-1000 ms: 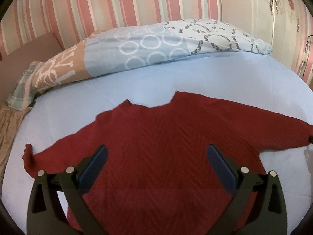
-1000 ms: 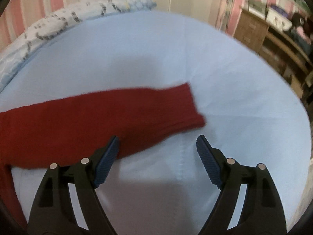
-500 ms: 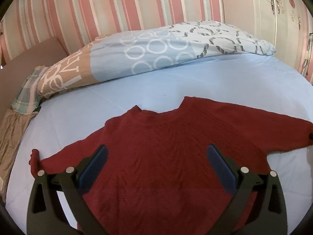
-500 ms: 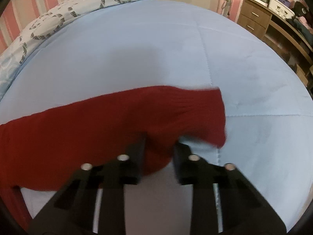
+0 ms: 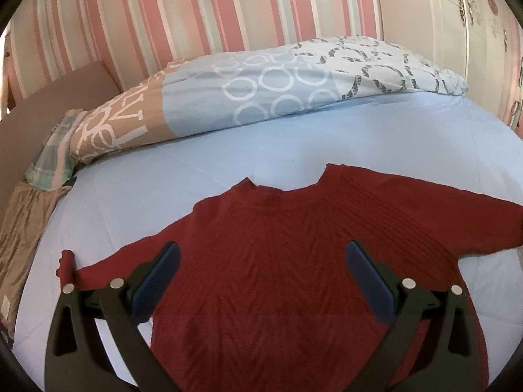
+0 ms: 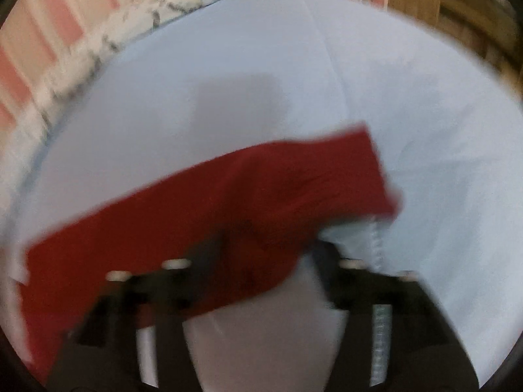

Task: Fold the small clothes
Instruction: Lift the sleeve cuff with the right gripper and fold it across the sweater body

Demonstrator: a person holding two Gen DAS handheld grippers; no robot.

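— Sweater (image 5: pixel 287 261) placement?
— Spread flat on the blue bed sheet (image 5: pixel 228 156); left gripper (image 5: pixel 261 277) tilts down over it, jaws wide, holding nothing.
— Right gripper (image 6: pixel 268 254)?
— Pitched steeply down, jaws opening, sleeve (image 6: pixel 245 196) draped between; view blurred.

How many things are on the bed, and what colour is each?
Red: 1, the sweater
Blue and tan patterned: 1, the duvet
Green check: 1, the cloth at the duvet's end
Total: 3
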